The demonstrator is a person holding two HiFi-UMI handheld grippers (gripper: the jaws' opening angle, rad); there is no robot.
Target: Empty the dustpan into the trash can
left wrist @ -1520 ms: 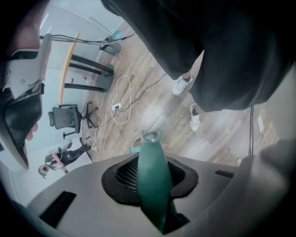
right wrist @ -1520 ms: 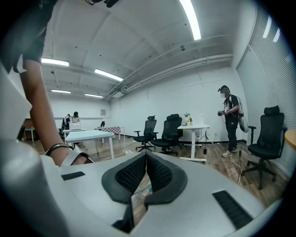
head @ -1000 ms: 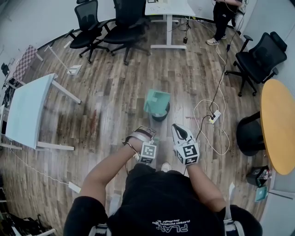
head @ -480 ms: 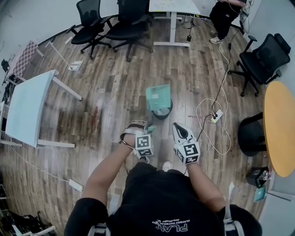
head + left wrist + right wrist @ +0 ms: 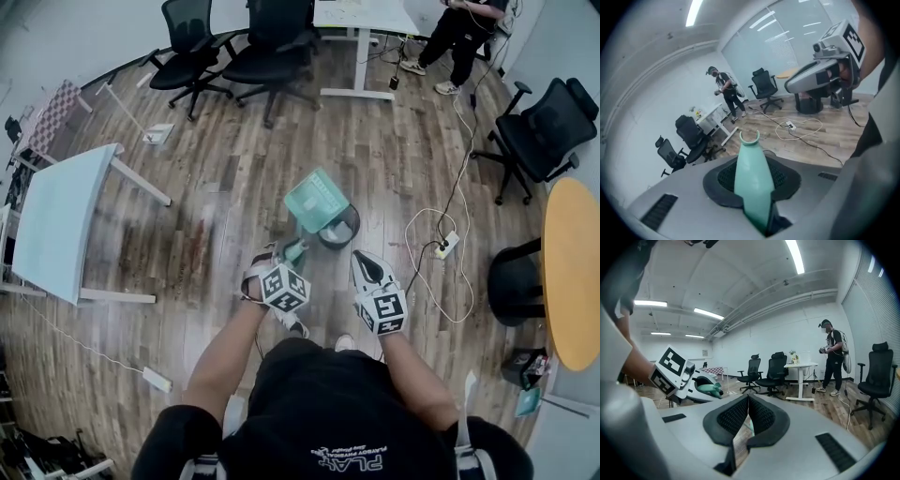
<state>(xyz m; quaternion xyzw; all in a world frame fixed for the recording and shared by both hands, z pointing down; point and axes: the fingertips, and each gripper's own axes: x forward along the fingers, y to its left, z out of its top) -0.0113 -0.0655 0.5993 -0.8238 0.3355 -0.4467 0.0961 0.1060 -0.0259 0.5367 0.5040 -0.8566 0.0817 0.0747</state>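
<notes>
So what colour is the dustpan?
Pale mint green. The dustpan shows best in the head view.

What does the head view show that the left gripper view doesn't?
Only the head view shows the dustpan's teal scoop tipped above the black trash can, plus the light blue table. Only the left gripper view shows the left gripper with its jaws clamped on the dustpan handle, its clip-shaped end, and a ceiling light. Both show the right gripper, the power strip on the wooden floor, black office chairs, and a person standing by a white desk.
</notes>
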